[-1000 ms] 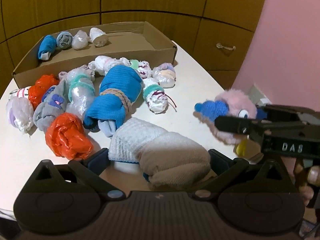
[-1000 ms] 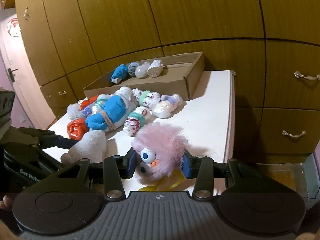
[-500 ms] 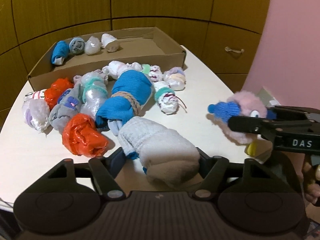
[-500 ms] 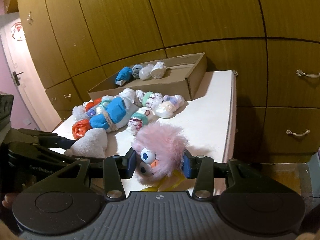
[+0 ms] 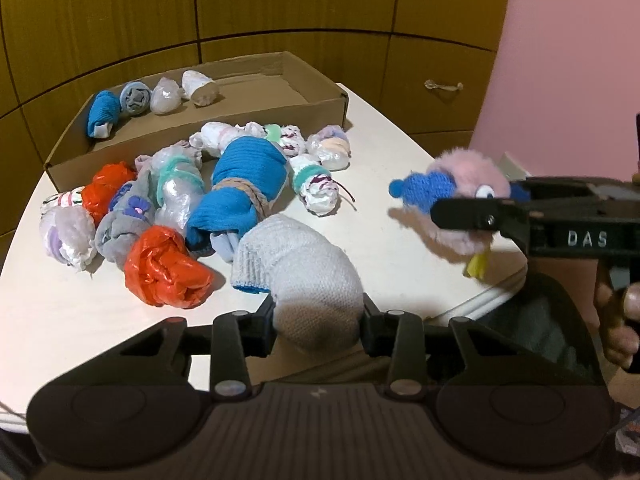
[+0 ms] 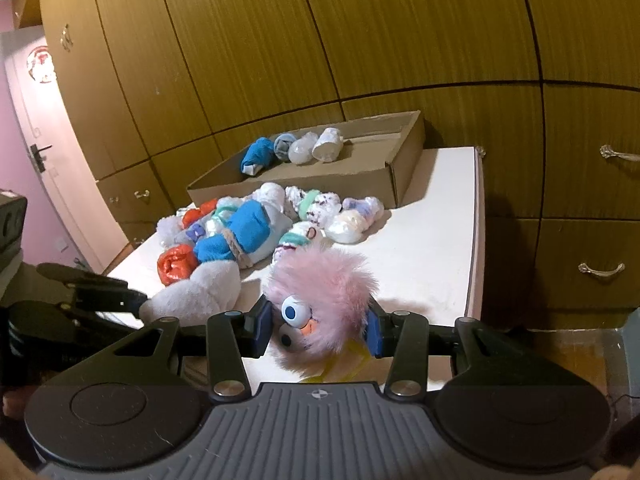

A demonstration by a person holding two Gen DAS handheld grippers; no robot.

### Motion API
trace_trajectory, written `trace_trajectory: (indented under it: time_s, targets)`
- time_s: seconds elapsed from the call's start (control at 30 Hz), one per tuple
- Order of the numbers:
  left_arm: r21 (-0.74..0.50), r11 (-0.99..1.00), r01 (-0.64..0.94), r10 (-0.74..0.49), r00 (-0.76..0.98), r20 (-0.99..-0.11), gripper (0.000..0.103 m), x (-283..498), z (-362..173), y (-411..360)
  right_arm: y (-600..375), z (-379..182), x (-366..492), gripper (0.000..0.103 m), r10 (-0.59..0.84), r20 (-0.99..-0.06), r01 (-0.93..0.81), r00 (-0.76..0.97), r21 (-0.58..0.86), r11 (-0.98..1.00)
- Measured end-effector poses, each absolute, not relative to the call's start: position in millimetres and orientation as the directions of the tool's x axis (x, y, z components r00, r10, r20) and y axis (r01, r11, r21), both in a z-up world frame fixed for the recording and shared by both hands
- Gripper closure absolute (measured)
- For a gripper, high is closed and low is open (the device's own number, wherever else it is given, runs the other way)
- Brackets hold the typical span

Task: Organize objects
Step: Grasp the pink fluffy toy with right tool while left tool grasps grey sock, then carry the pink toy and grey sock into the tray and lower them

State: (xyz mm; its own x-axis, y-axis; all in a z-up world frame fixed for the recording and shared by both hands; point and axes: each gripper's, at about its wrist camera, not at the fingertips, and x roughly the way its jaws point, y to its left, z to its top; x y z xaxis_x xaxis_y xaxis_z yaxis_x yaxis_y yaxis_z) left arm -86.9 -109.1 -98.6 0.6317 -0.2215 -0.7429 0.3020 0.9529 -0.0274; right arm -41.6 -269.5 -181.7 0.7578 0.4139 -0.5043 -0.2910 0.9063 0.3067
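With the left tongs (image 5: 318, 322) closing on the grey rolled sock (image 5: 304, 276) and the right tongs (image 6: 316, 326) clamped on the pink furry toy (image 6: 324, 296), the sock's rounded end, seemingly only just pinched, could squirt out toward the red bundle (image 5: 166, 272) at ten o'clock.

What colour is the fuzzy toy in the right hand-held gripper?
Pale pink fuzzy toy, with a blue-and-white googly eye; clearest in the right wrist view.

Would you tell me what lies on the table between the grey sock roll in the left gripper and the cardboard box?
A heap of rolled socks and bagged bundles fills that stretch up to the cardboard box, clearest in the left wrist view.
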Motion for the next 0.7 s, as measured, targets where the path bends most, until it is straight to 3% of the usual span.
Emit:
trace_trajectory:
  time_s: [0.37,0.7]
  targets:
    - [0.026,0.935,0.354,-0.225,0.649,-0.727,0.067,-98.1,-80.6,-100.6,-264.2,-168.0,-38.4,0.052,0.410,-0.502,-0.304,0.762,0.281,0.910]
    - [0.092,0.922,0.376,-0.235,0.733,-0.639,0.067,-40.6,-12.9,-78.2,-264.1,-114.0,-3.4,0.052,0.378,-0.464,-0.333,0.801,0.179,0.926]
